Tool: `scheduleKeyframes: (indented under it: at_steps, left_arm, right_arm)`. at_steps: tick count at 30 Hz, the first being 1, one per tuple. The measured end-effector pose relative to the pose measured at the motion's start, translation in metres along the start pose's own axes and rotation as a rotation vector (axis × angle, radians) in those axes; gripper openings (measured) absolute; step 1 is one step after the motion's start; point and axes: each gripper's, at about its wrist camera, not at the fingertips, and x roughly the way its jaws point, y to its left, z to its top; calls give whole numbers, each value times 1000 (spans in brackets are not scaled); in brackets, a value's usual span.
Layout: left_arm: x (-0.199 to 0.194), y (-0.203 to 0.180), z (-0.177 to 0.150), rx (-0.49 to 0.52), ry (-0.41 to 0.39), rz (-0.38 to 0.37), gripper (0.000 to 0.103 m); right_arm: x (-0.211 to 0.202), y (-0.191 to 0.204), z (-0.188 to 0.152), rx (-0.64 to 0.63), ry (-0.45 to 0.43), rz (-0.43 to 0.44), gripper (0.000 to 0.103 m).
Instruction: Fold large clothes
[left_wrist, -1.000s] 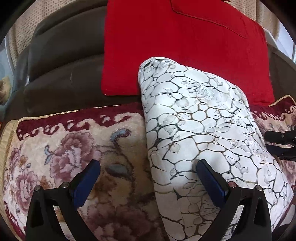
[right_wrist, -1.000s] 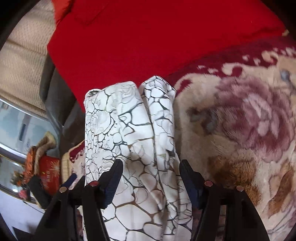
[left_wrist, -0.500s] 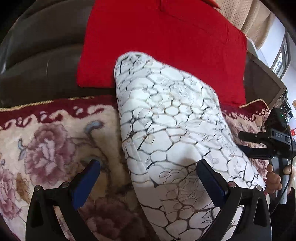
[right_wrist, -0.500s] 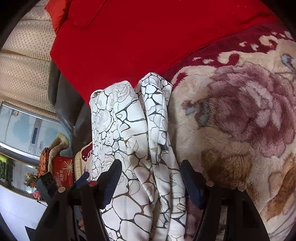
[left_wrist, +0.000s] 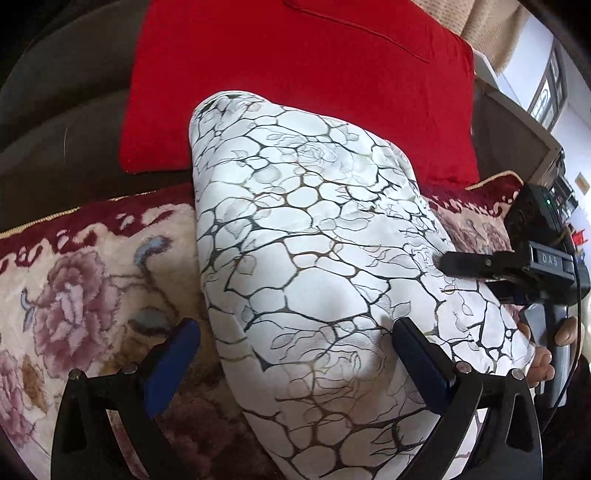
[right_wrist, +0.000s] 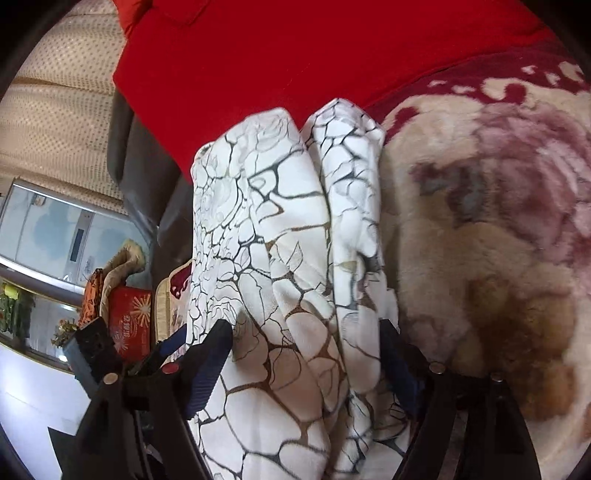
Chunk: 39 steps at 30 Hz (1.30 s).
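Observation:
A white garment with a black crackle print (left_wrist: 317, 251) lies folded in a thick bundle on the floral sofa cover (left_wrist: 85, 280). My left gripper (left_wrist: 295, 358) is open, with the bundle's near left edge between its blue fingers (left_wrist: 173, 362). In the right wrist view the same garment (right_wrist: 288, 280) shows two stacked folds between the fingers of my right gripper (right_wrist: 306, 365), which is open around it. The right gripper also shows in the left wrist view (left_wrist: 517, 266), at the bundle's right side.
A red cushion (left_wrist: 295, 81) leans on the dark sofa back (left_wrist: 66, 122) right behind the garment. The plush floral cover (right_wrist: 491, 258) spreads to the garment's side. A red box and clutter (right_wrist: 125, 317) stand beyond the sofa's end.
The left wrist view has swung right across the bundle, so the right gripper and the hand holding it came into sight. The right gripper edged closer along the folds. Both stayed open.

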Motion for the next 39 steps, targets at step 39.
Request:
scheduleKeyframes:
  at_steps: [39]
  left_arm:
    - [-24, 29, 1, -40, -54, 391, 103]
  right_arm:
    - [-41, 79, -13, -306, -206, -150, 63]
